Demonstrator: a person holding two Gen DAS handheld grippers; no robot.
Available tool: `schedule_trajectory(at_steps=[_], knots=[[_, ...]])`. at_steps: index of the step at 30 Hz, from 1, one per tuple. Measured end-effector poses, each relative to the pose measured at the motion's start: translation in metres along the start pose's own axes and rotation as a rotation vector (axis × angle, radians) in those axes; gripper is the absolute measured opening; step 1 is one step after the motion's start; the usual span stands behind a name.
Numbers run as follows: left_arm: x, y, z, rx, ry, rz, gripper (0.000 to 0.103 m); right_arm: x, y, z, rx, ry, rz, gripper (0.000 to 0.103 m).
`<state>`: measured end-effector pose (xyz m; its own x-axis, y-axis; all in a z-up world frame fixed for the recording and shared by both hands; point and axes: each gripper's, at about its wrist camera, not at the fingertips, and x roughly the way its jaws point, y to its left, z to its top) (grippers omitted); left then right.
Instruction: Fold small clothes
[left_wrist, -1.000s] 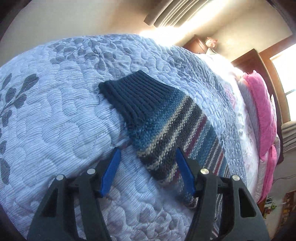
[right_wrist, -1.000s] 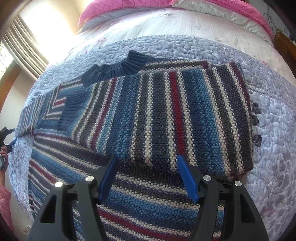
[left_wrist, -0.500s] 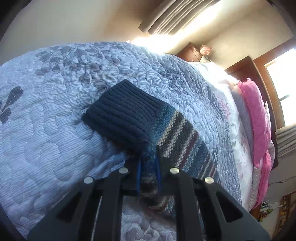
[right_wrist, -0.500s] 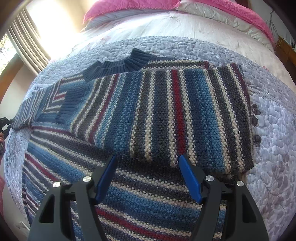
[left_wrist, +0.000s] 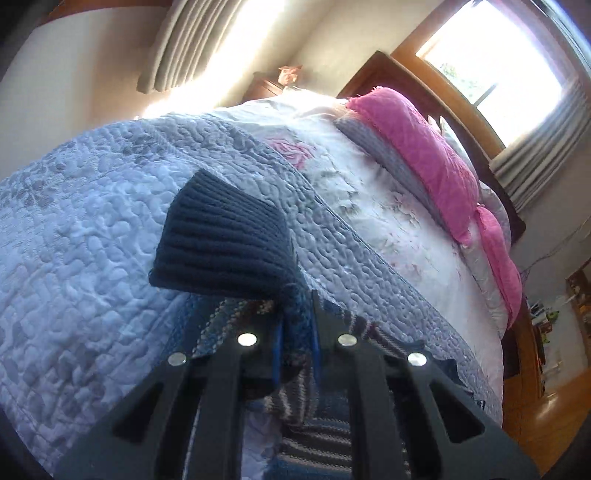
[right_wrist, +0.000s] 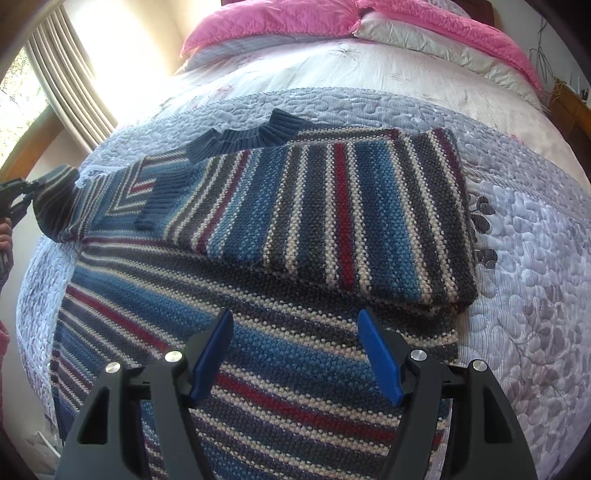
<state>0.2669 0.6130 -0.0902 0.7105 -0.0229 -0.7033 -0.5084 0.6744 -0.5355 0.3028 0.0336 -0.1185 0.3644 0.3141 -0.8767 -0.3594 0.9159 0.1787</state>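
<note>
Change: the left claw (left_wrist: 295, 345), apart a second ago, is now clamped on the sweater's sleeve (left_wrist: 295, 314) just behind the dark cuff (left_wrist: 225, 240) and has raised it off the bed (left_wrist: 74, 221).
Meaning: probably the second sleeve fold starting.
Right claw (right_wrist: 295, 354): apart, hovering over the sweater (right_wrist: 258, 314).
Right view only: other sleeve (right_wrist: 332, 206) already folded across.

1 striped sweater (right_wrist: 332, 206), 1 quilt (right_wrist: 535, 258), 2 pink pillows (left_wrist: 424, 147), 2 grippers (right_wrist: 295, 354)

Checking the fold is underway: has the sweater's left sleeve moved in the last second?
Yes. The left gripper has lifted the sleeve off the quilt.
</note>
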Motion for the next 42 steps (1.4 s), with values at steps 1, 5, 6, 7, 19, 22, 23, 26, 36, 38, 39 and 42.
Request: schedule_trajectory(at_steps=[1,5,6,7,19,22,23,26,36,38,39,42], knots=[[0.004,-0.015,-0.007,0.020,0.010,-0.013,0.010,-0.003,-0.004,-0.002,0.004,-0.003,-0.001,0.070],[0.025,-0.071,-0.041,0.086,0.057,-0.063,0.010,-0.012,-0.016,-0.010,0.022,-0.015,0.013,0.070],[0.030,-0.083,-0.050,0.102,0.067,-0.074,0.010,-0.014,-0.019,-0.013,0.025,-0.018,0.014,0.071],[0.036,-0.094,-0.059,0.118,0.077,-0.085,0.010,-0.015,-0.021,-0.014,0.029,-0.021,0.015,0.071],[0.093,-0.206,-0.158,0.294,0.163,-0.134,0.010,-0.024,-0.062,-0.041,0.117,-0.039,0.043,0.071],[0.104,-0.220,-0.178,0.343,0.179,-0.114,0.011,-0.024,-0.067,-0.045,0.129,-0.036,0.044,0.071],[0.108,-0.223,-0.184,0.359,0.187,-0.112,0.011,-0.024,-0.068,-0.046,0.133,-0.034,0.047,0.071],[0.115,-0.232,-0.203,0.432,0.214,-0.126,0.020,-0.024,-0.070,-0.047,0.147,-0.029,0.058,0.071],[0.089,-0.223,-0.217,0.479,0.362,-0.343,0.045,-0.031,-0.060,-0.046,0.122,-0.029,0.047,0.072],[0.076,-0.200,-0.198,0.458,0.308,-0.260,0.045,-0.032,-0.054,-0.038,0.110,-0.030,0.053,0.072],[0.070,-0.188,-0.189,0.460,0.273,-0.205,0.045,-0.032,-0.051,-0.032,0.110,-0.031,0.066,0.072],[0.057,-0.157,-0.160,0.492,0.178,-0.040,0.049,-0.028,-0.037,-0.008,0.112,-0.031,0.135,0.072]])
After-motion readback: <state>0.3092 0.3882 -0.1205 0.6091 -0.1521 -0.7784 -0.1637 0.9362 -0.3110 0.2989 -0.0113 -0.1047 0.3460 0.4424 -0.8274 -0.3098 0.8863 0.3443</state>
